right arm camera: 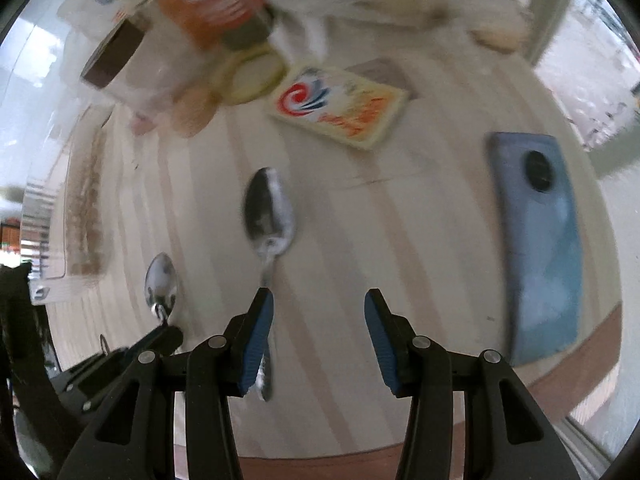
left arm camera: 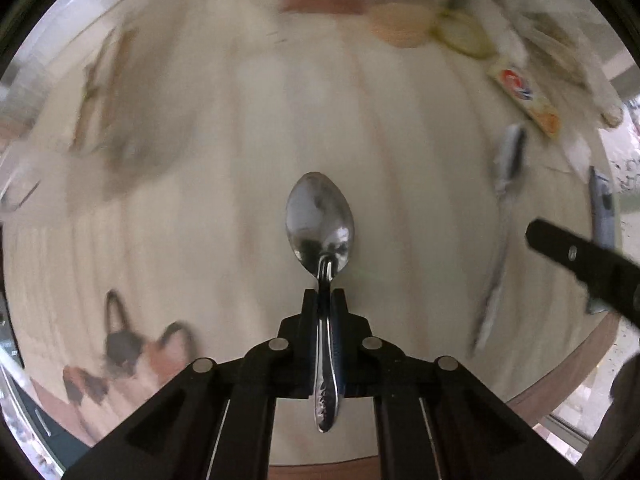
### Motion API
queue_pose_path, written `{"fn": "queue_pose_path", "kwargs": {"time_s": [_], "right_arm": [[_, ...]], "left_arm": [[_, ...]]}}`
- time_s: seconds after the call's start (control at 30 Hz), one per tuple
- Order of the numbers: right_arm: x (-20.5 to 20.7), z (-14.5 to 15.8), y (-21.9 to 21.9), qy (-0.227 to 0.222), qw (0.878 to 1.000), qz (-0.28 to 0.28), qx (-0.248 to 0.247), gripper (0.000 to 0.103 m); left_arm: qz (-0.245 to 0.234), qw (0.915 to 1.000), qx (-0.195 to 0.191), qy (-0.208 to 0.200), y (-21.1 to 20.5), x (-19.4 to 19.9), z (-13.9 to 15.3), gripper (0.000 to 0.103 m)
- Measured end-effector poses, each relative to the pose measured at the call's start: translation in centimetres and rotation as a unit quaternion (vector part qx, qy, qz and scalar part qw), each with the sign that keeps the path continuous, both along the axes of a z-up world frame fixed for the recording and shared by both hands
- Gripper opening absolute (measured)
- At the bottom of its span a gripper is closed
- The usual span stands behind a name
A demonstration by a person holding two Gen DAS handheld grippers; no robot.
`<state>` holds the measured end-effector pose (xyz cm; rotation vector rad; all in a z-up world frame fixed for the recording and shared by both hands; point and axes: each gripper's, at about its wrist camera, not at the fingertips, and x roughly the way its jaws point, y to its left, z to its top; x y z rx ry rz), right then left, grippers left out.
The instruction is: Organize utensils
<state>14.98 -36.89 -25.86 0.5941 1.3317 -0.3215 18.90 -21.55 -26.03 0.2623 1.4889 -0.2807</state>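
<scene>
left gripper (left arm camera: 324, 300) clamped tight, fingers pinched together, pointing forward over table. right gripper (right arm camera: 319, 312) jaws spread wide, nothing between pads, hovering low.

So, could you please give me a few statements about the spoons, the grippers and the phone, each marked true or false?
1. The left gripper is shut on a spoon. True.
2. The right gripper is clamped on the second spoon. False: its jaws stand open, and that spoon lies on the table beside its left finger.
3. A blue phone lies on the table to the right of the right gripper. True.
4. The phone lies screen up. False: its camera lens faces up.
5. The held spoon's bowl points away from the gripper. True.
</scene>
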Motion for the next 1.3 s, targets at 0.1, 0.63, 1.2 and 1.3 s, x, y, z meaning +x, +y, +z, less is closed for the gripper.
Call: {"fn": "queue_pose_path", "kwargs": {"time_s": [0.1,0.63,1.2,1.3], "right_arm": [[1.3,-0.8,1.7,0.007,1.0,0.016,-0.011,0.05],[1.4,-1.3,15.6,0.057,0.985,0.139,-0.088,0.007],[1.7,-0.7,21.0,0.085,0.978,0.17,-0.081,0.009],[2.1,-0.7,20.9,0.084,0.978,0.171,-0.085,0.012]], "left_arm": [[0.018,0.9998,0.012,-0.006,3.2,-0.6,0.1,0.004],[0.076,0.9971,-0.005,-0.007,13.9,-3.8,0.9,0.004],[0.06,0.998,-0.018,0.001,16.8,-3.1,1.2,0.011],[0.058,0.9982,-0.018,0.002,16.6,-2.8,1.3,0.013]]}}
